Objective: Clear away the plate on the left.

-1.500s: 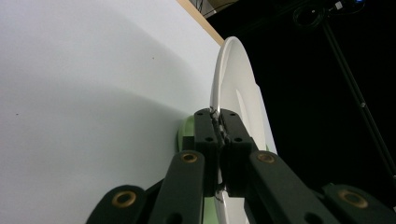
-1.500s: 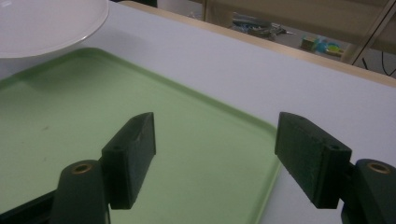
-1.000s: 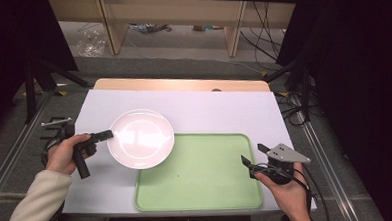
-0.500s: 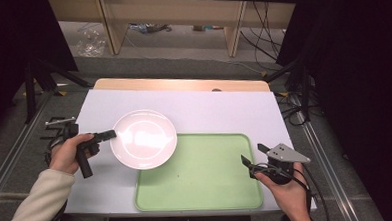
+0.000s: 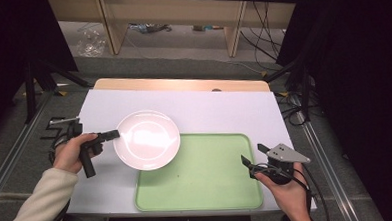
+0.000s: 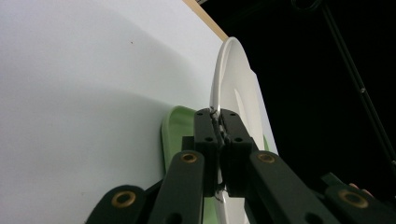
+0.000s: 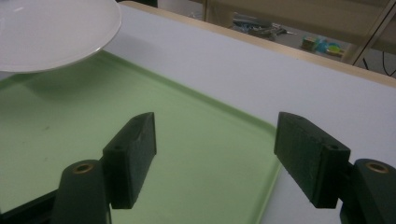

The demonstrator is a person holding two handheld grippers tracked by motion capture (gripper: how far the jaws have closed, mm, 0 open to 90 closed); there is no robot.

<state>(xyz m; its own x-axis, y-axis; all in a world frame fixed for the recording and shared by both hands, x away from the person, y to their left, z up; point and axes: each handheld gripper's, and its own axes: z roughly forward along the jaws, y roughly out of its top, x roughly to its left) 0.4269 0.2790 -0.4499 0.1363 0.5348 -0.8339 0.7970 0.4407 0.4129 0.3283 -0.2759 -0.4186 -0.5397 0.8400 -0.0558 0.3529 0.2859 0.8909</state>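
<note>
A white plate hangs above the table, its right part over the near-left corner of the green tray. My left gripper is shut on the plate's left rim; in the left gripper view the jaws pinch the plate's edge at my left gripper. At the tray's right edge my right gripper stands open, nothing between its fingers. In the right gripper view my right gripper hovers over the tray, with the plate at the upper left.
A white sheet covers the table, with a wooden strip along its far edge. Black stands and cables sit on the floor to the right, and shelving stands beyond the table.
My left gripper has carried the plate a little to the right, so it now overlaps the tray's corner more. The right gripper has stayed put.
</note>
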